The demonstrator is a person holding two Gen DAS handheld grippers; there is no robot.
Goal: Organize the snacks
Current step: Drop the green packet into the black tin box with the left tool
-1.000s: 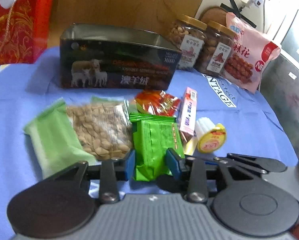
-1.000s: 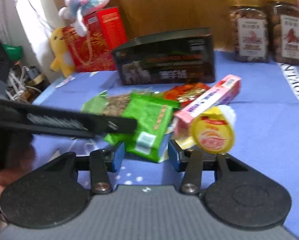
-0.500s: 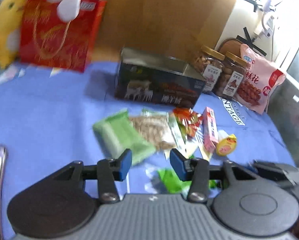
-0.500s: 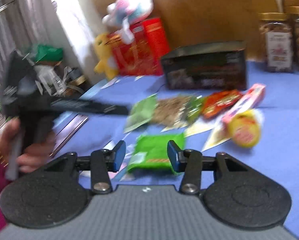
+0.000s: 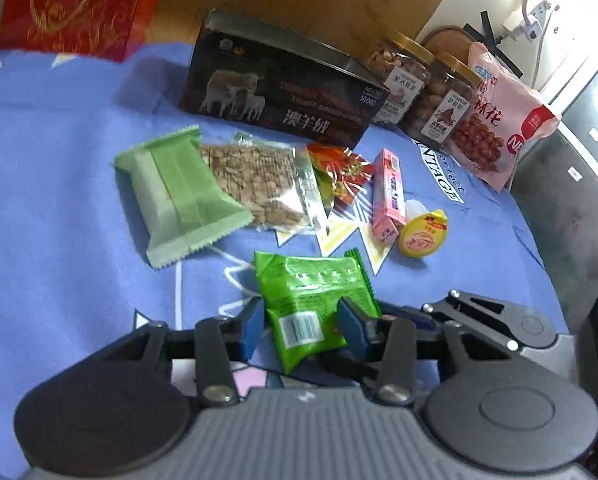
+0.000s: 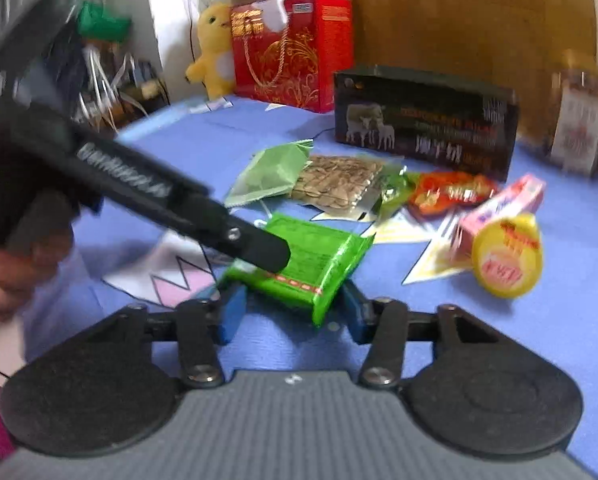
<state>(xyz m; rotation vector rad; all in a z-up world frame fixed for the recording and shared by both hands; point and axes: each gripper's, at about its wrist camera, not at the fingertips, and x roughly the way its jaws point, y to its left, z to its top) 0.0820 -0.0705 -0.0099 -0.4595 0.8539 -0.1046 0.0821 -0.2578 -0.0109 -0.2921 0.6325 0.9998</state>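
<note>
A bright green snack packet (image 5: 311, 304) lies on the blue cloth, apart from the other snacks; it also shows in the right wrist view (image 6: 307, 264). My left gripper (image 5: 303, 326) is open with a finger on each side of the packet's near end. My right gripper (image 6: 291, 312) is open, its blue fingers straddling the same packet from the other side. Behind lie a pale green packet (image 5: 175, 196), a clear bag of seeds (image 5: 259, 180), a red wrapper (image 5: 343, 168), a pink box (image 5: 389, 196) and a yellow cup (image 5: 423, 234).
A dark open box with sheep on it (image 5: 283, 88) stands behind the snacks. Two nut jars (image 5: 399, 76) and a pink bag (image 5: 499, 112) stand at the back right. A red gift bag (image 6: 295, 52) and plush toys stand at the back left.
The bright green packet has been pulled off the pile toward me and lies alone on the cloth. Both grippers dropped back down around it, after the left one had lifted away.
</note>
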